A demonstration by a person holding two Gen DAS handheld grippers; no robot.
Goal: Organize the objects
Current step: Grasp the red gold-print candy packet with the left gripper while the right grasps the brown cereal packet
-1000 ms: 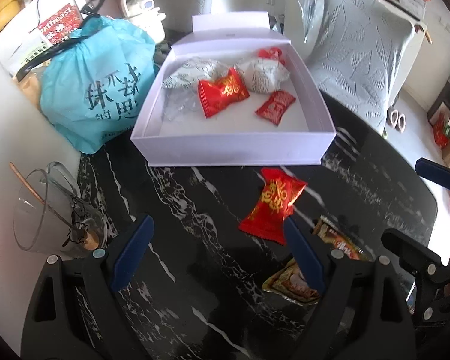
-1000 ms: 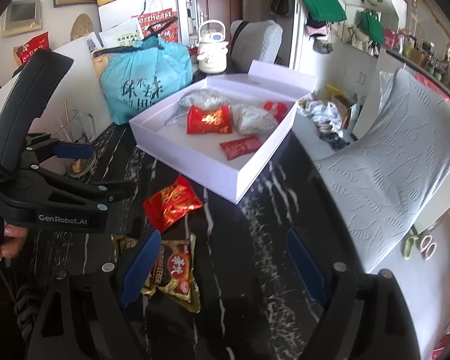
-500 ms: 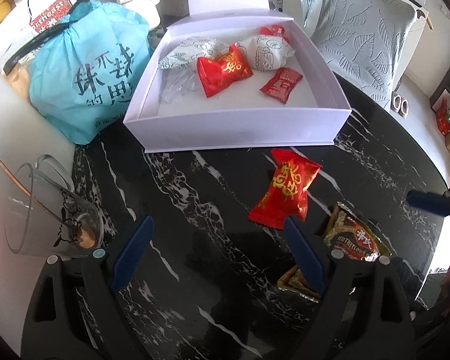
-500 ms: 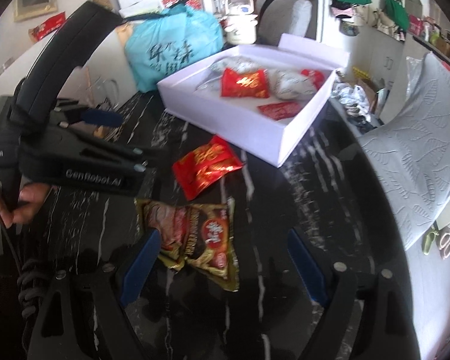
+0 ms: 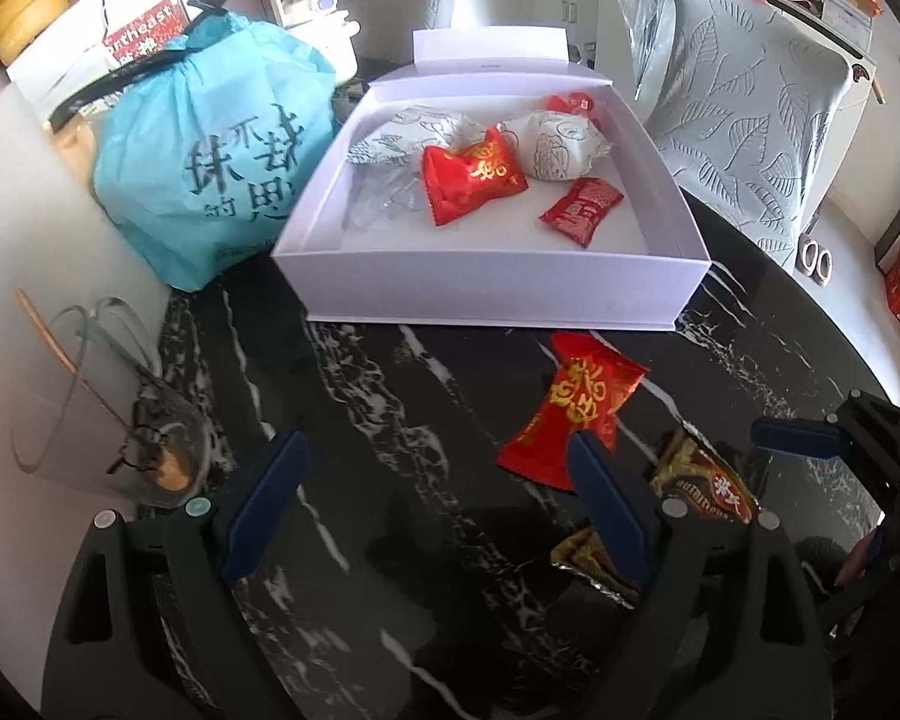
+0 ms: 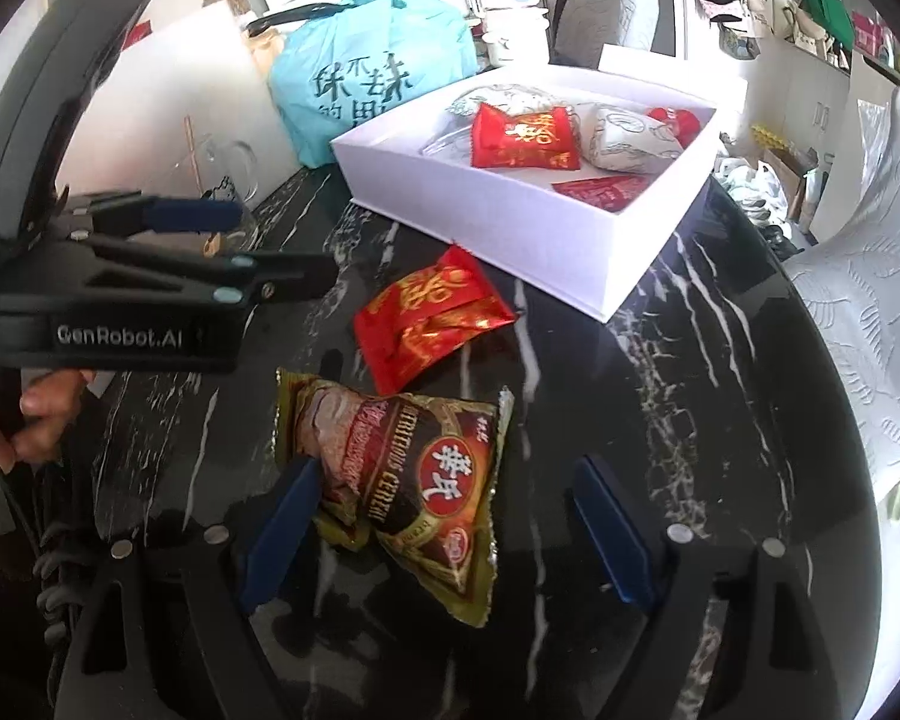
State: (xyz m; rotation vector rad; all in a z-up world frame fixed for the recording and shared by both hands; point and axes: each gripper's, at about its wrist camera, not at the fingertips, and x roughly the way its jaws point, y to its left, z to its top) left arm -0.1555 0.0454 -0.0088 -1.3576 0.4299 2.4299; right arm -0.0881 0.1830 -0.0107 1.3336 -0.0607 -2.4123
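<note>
Both grippers (image 5: 435, 495) (image 6: 447, 507) agape, holding nothing

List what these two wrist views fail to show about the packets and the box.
- Brown cereal packet, left wrist view: middle hidden behind the left gripper finger.
- Same packet, right wrist view: near left corner covered by a right gripper finger.
- White box, right wrist view: near wall hides part of its floor.
</note>
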